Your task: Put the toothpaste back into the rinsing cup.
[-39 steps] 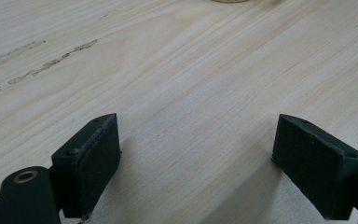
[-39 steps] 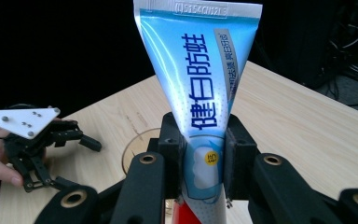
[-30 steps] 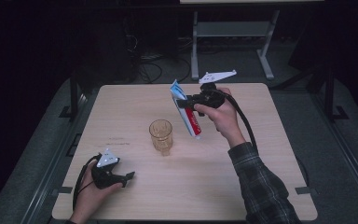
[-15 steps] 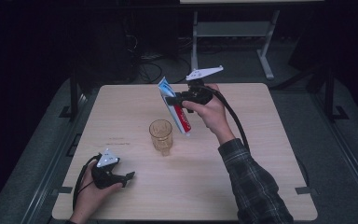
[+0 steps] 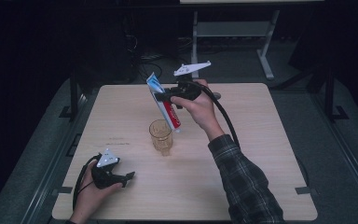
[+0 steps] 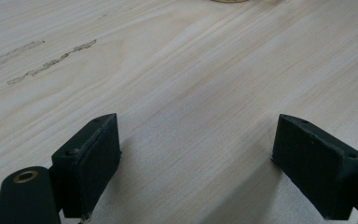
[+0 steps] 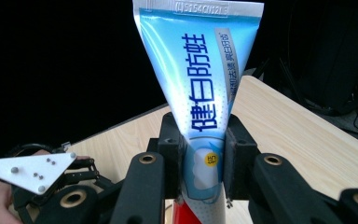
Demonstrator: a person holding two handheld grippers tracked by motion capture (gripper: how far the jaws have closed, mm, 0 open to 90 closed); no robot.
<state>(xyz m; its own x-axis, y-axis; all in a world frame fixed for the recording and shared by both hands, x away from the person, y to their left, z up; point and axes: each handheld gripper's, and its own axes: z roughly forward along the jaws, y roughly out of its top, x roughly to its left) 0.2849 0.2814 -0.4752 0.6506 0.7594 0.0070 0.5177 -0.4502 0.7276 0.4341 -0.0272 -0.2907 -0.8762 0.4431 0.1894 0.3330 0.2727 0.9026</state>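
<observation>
Right gripper (image 5: pixel 164 97) clamped on toothpaste tube (image 5: pixel 163 100), carrying toward glass cup (image 5: pixel 160 136); left gripper (image 5: pixel 127 178) open, idle; next: centre cap end over rim, lower in

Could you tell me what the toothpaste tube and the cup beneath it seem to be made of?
The toothpaste tube looks like glossy printed plastic laminate: it shines and has a flat crimped end. The cup seems clear amber glass or plastic; the table shows through it.

Toothpaste tube (image 7: pixel 200 93) cap end behind claw
</observation>
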